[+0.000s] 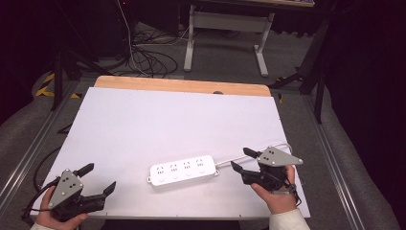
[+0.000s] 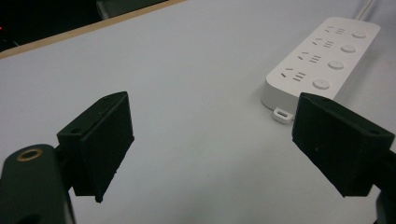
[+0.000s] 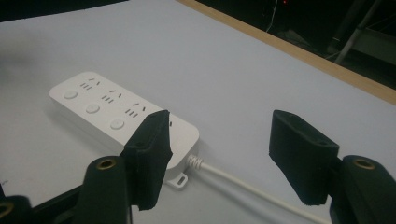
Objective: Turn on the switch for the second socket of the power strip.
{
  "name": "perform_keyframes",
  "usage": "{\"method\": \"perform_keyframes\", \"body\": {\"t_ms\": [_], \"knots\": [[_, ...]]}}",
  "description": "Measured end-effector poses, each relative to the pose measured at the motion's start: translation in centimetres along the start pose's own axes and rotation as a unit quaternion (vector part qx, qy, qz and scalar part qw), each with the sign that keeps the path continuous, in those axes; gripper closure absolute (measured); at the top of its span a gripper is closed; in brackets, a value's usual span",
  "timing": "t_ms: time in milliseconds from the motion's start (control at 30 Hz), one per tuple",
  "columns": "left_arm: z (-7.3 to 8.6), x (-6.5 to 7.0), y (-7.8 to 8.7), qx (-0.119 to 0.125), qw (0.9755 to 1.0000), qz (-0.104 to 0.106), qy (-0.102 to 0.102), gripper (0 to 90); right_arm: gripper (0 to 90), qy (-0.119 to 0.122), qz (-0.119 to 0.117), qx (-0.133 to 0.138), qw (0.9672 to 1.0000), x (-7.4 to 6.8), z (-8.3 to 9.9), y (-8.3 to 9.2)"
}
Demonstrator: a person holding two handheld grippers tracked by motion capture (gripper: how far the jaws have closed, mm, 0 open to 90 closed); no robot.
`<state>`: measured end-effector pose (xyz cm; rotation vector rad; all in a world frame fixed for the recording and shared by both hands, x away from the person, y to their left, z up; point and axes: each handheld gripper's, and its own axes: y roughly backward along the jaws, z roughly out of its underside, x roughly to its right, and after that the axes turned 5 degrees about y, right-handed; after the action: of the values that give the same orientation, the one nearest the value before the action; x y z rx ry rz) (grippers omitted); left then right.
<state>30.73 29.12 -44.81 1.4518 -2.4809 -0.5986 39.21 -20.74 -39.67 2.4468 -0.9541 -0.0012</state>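
The power strip [image 1: 183,171] lies flat on the desk [image 1: 158,120], socket face up, near the front edge and slightly right of centre, with its long axis running roughly left to right. Its white cable [image 1: 234,159] leaves the right-hand end and curves away behind the right gripper [image 1: 243,159]. No plug is inserted in any of the four outlets, and neither gripper is in contact with the strip or the cable, so handling of the strip appears to be at a very early stage or between steps; any grasp, move or switching action remains to be done. The right gripper sits just beside the cable end of the strip, jaws parted with nothing between them; in the right gripper view the cable [image 3: 243,184] passes below the gap, apart from both jaws. The left gripper [image 1: 95,178] hovers near the front left corner of the desk, well apart from the strip, jaws spread wide and empty. The work surface is a plain white sheet, bare apart from the strip, laid over a wooden top whose edge [image 1: 182,86] shows along the far side. The room beyond is dark; loose cables [image 1: 148,60] lie on the grey floor, and a white frame on legs [image 1: 225,33] stands behind the desk.
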Motion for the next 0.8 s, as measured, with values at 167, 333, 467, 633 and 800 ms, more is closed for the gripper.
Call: {"method": "perform_keyframes", "body": {"t_ms": [167,333,467,633,800], "knots": [[0.0,0.0,0.0,0.000,1.0000,0.000,0.000,13.3,39.1,0.008,-0.006,0.000,0.9999,-0.1,-0.8,-0.7],[0.0,0.1,0.0,0.001,1.0000,0.001,0.000,13.3,39.2,0.006,-0.024,0.013,0.9996,-0.7,-2.0,-2.2],[0.0,0.0,0.0,0.000,1.0000,0.001,0.000,13.3,39.2,0.006,-0.030,0.008,0.9995,-0.9,-2.3,-2.9],[0.0,0.0,0.0,0.002,1.0000,0.003,0.003,13.4,51.5,0.019,-0.037,0.001,0.9991,-1.1,-2.4,-3.0],[0.0,0.1,0.0,0.000,1.0000,0.004,0.003,13.5,64.3,0.028,-0.048,0.001,0.9985,-1.3,-2.6,-3.0]]}}
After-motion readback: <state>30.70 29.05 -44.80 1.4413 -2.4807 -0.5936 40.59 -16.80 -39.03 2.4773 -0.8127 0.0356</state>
